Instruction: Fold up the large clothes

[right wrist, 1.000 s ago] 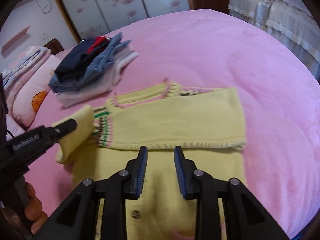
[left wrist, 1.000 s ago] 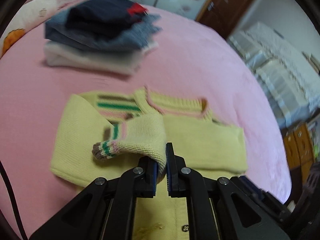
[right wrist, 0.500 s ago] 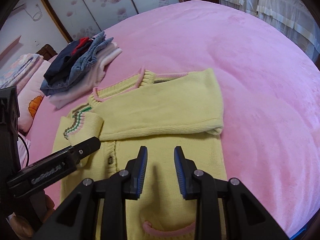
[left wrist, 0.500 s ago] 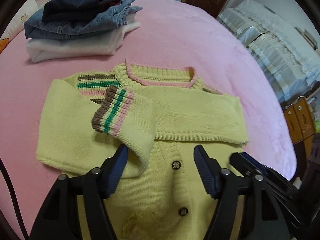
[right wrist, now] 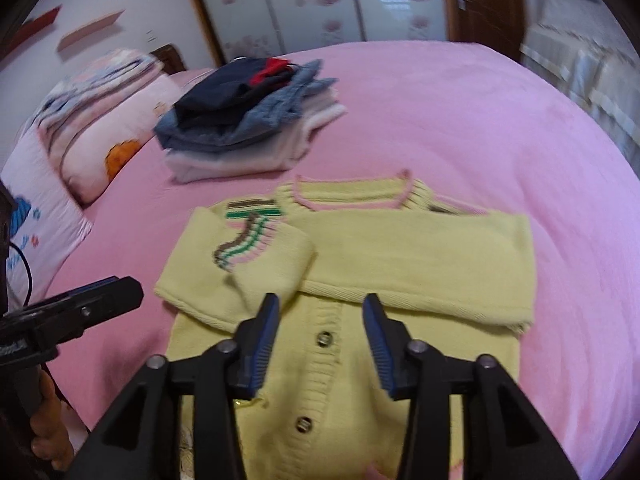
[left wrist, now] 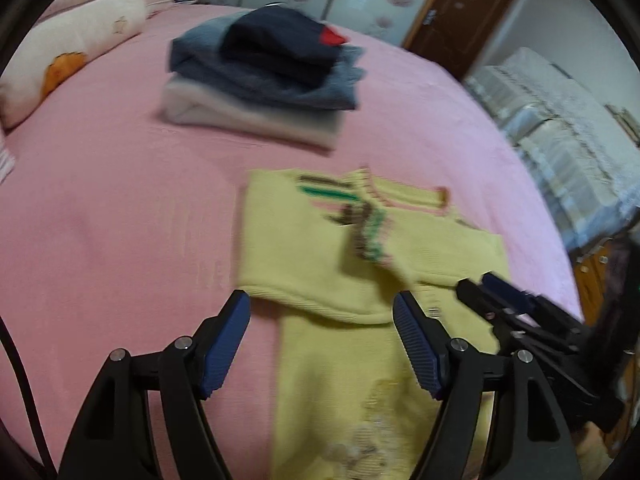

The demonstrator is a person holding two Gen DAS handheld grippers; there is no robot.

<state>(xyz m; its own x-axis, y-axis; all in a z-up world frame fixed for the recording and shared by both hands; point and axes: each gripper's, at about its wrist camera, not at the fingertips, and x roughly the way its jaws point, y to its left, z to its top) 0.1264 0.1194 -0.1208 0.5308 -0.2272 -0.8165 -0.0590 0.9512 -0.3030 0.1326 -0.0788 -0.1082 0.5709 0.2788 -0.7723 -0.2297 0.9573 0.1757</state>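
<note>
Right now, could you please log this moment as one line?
yellow knitted cardigan: both sleeves folded across | left gripper: open, empty | right gripper: open, empty

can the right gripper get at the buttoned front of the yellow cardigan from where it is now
Probably yes: the right gripper hangs open right over the yellow cardigan, its jaws having just been opening, and nothing lies between them and the button placket.

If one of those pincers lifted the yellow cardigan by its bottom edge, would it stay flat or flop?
Probably flop: the yellow cardigan is soft ribbed knit, and its folded sleeves already drape limply across the chest. It looks thick, so likely a little heavy for one pinch, sagging either side. The fuzzy pink bedspread may cling somewhat, so pushing would likely bunch it rather than slide it.
</note>
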